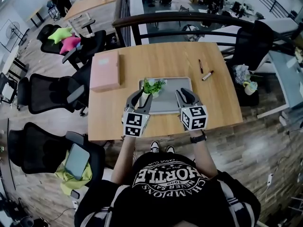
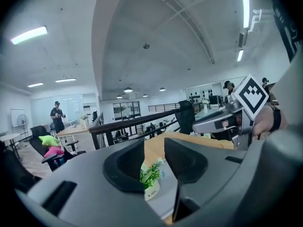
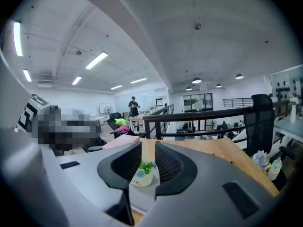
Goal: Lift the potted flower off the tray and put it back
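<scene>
Pot (image 1: 152,90) on tray (image 1: 169,103), nothing gripped.
The pot stands at the tray's far left on the tabletop (image 1: 161,60). Left claw (image 1: 140,99) and right claw (image 1: 186,97) hover above the tray's near edge, jaws partly apart and empty. Lift either unstarted or finished; I cannot tell which.

A pink box (image 1: 105,70) and black pen (image 1: 200,66) lie on the table (image 1: 161,56).

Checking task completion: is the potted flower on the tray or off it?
On it, upright: the small white pot of green leaves stands in the grey rectangular tray's far-left corner.
</scene>
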### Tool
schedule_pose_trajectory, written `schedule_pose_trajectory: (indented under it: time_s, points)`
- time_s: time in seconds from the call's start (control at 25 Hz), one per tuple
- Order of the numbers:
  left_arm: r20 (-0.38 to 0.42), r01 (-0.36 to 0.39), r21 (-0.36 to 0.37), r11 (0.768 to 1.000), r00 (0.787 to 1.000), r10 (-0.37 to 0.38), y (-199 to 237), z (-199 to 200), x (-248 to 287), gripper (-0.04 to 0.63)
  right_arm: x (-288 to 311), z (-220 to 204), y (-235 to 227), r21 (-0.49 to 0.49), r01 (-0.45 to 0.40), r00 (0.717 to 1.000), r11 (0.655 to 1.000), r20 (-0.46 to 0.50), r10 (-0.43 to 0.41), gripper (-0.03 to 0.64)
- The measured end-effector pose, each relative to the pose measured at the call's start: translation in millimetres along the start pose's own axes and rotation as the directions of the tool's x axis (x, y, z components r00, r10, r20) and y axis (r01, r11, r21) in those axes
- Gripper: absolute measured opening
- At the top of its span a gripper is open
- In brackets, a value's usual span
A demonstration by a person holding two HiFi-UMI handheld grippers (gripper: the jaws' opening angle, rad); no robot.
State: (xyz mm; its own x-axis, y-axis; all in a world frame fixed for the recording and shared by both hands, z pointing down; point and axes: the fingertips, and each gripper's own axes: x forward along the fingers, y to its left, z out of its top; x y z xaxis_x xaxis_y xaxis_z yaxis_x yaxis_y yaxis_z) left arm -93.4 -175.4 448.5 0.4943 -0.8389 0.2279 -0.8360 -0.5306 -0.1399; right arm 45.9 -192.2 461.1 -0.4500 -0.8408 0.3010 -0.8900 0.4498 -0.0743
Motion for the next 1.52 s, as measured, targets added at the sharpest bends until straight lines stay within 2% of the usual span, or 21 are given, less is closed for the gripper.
schedule_pose_trajectory:
  time_s: [0.28, 0.6, 0.76, 1.16, 1.52]
  points:
    - [0.097, -0.051, -0.04, 0.998, 0.994, 0.055, 12, 28, -15, 0.095, -16, 29, -4, -0.022, 0.038, 0.996, 0.999, 0.078, -0.036, 0.063]
    - [0.162, -0.074, -0.071, 0.995, 0.983, 0.085, 18, 43, -27, 0.044, -28, 44, -3, -0.03, 0.043, 0.992, 0.999, 0.124, -0.039, 0.019]
    - [0.178, -0.074, -0.087, 0.993, 0.98, 0.089, 16, 45, -29, 0.034, -34, 47, -4, -0.021, 0.034, 0.99, 0.999, 0.141, -0.031, 0.018]
    - [0.171, -0.063, -0.089, 0.994, 0.982, 0.078, 7, 44, -26, 0.033, -40, 42, -7, -0.036, 0.033, 0.991, 0.999, 0.132, -0.028, 0.018]
    - [0.091, -0.026, -0.061, 0.998, 0.995, 0.031, -6, 29, -13, 0.034, -40, 38, -14, -0.024, 0.032, 0.991, 0.999, 0.134, -0.029, 0.018]
